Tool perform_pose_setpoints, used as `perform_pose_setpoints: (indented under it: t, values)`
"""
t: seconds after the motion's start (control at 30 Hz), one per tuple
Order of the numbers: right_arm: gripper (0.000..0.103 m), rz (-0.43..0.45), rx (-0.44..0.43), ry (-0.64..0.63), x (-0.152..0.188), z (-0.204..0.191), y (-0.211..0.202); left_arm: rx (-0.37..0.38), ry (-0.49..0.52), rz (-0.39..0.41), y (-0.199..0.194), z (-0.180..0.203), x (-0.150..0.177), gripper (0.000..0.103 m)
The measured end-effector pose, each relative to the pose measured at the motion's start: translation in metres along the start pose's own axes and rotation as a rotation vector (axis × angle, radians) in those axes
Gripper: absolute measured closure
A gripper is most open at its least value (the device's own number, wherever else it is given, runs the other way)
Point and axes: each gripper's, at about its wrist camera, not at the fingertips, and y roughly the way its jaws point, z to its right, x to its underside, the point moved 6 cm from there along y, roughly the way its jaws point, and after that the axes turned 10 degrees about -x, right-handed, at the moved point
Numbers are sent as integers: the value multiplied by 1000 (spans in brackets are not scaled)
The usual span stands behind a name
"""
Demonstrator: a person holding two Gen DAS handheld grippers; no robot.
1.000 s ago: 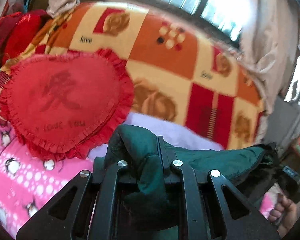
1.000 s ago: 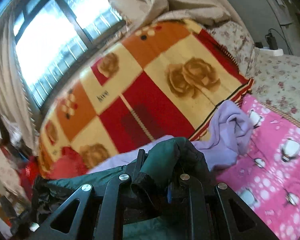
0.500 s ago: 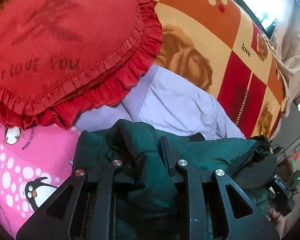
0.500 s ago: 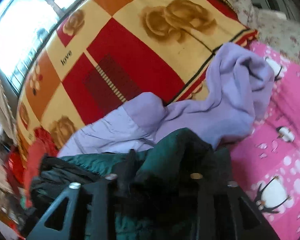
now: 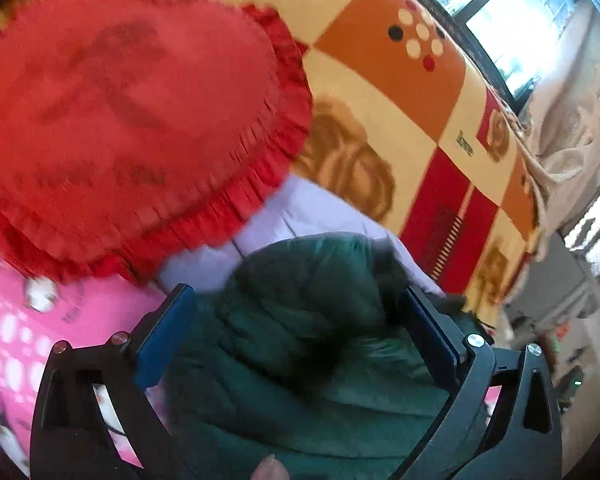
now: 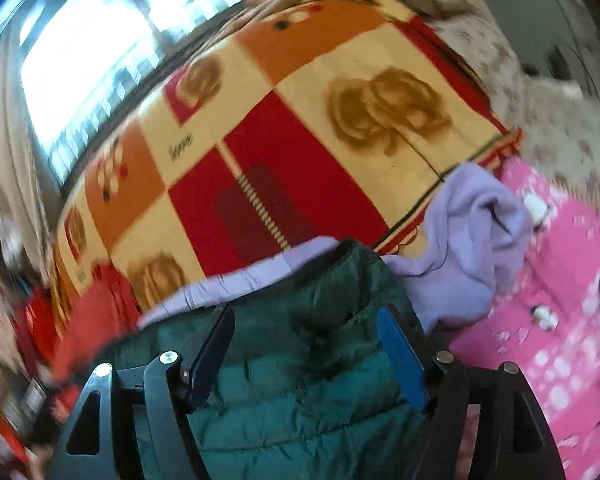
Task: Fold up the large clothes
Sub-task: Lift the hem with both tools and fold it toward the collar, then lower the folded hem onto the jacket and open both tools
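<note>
A dark green quilted jacket (image 5: 312, 332) lies on the pink penguin-print bed sheet (image 5: 16, 320). My left gripper (image 5: 296, 296) is open, its blue pads (image 5: 164, 328) spread either side of the jacket's bunched top. In the right wrist view the same jacket (image 6: 300, 368) lies flat between the fingers of my open right gripper (image 6: 306, 320), its blue pads (image 6: 400, 364) apart from the cloth.
A red heart-shaped frilled cushion (image 5: 120, 120) sits just beyond the jacket at left. A lilac garment (image 6: 472, 248) lies crumpled behind the jacket. A red, orange and cream rose-print blanket (image 6: 300, 140) is piled at the back, with a window (image 6: 80, 52) behind.
Both grippers were shut on folds of the green jacket and have opened, letting it go. The jacket now rests on the bed between the spread fingers.
</note>
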Motion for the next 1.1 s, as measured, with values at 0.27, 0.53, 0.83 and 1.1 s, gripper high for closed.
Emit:
perform_pose_setpoints:
  t: [0.27,0.53,0.83,1.1]
  values:
    - [9,-256,158,-146,3,-20,55,-149,277,43,21,62,1,1]
    - [0,-478,244,-119,44,24,106,-335,294,-178,97,17,36,0]
    - [0,-486,206,-122,63,42,126,-277,210,-220,97,2,47,0]
    - [0,-530,222,-105,65,44,120,-243,206,-226,89,-4,52,0]
